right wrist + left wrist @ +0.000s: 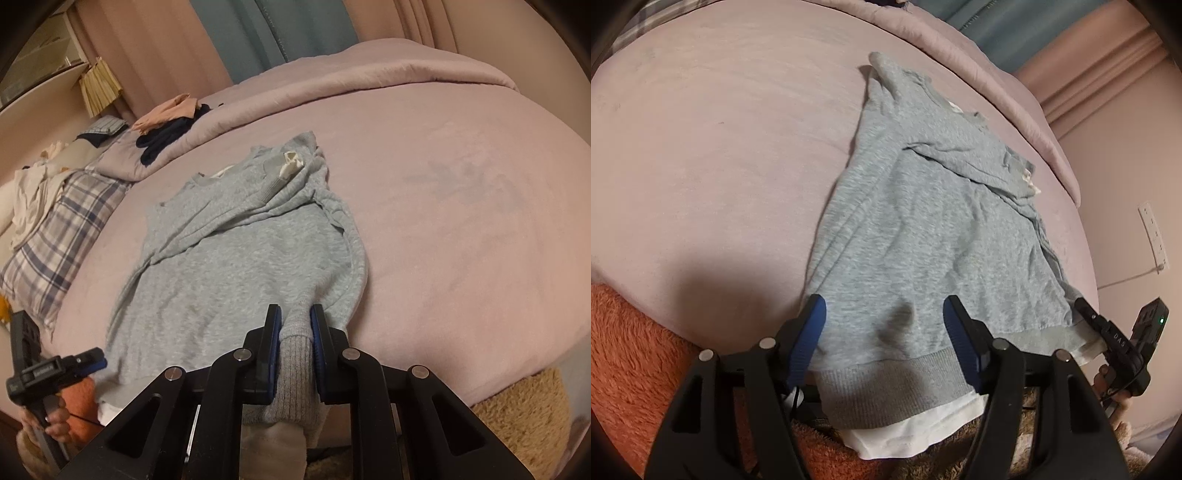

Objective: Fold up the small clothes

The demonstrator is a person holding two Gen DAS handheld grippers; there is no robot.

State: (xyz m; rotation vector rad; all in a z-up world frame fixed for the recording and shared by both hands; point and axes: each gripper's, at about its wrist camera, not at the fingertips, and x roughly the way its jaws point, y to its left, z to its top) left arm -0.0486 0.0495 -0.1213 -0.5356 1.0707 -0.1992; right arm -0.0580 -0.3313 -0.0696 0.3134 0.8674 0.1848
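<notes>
A: Where's the garment?

B: The grey sweatshirt (pixel 916 229) lies spread on the pink bedspread (pixel 713 147), one sleeve (pixel 236 206) folded across its chest, its ribbed hem (pixel 886 387) at the near edge with a white layer (pixel 905 435) showing beneath.

A: And your claws?

B: My left gripper (pixel 882 317) stands wide, fingers either side of the hem, gripping nothing. My right gripper (pixel 295 325) is pinched narrow on the hem's corner, ribbing bunched between the blue pads (pixel 275 332).

A: Anything around?

B: A plaid pillow (pixel 62 229) and dark clothes (pixel 166 142) sit well apart from the sweatshirt; an orange fleece (pixel 635 350) lies beside my left claw.
</notes>
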